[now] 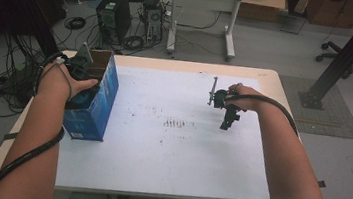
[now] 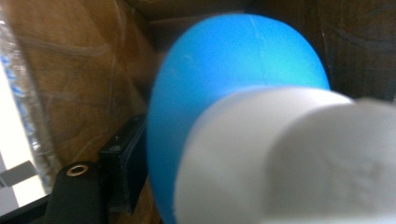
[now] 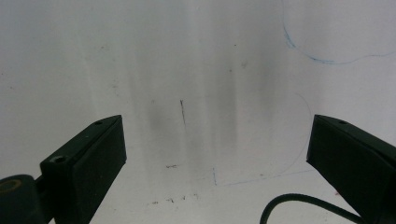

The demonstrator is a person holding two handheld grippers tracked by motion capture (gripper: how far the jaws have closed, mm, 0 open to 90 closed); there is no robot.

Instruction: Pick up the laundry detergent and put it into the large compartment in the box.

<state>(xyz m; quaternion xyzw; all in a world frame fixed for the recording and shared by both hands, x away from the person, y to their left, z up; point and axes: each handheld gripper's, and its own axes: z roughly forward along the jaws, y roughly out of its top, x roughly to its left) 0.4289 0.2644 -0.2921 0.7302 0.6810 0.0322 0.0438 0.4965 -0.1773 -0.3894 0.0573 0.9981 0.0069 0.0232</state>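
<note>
Blue rounded object with white end point(image 2: 233, 84) inside open blue cardboard box point(image 1: 94, 101) at table's left edge, between loosened left gripper point(image 1: 83, 71); right gripper point(image 1: 227, 118) spread wide over white tabletop point(image 1: 168, 154).

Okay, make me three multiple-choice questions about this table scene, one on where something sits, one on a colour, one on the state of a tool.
1. Where does the box stand?
A. at the table's left edge
B. at the table's middle
C. on the floor

2. What colour is the round object in the left gripper view?
A. red
B. blue
C. green

3. How do the right tool's jaws stand?
A. closed on a pen
B. shut empty
C. wide apart, empty

Answers:
1 A, the high view shows it by the left hand.
2 B, it is bright blue against the brown cardboard.
3 C, only the white table lies between them.
</note>
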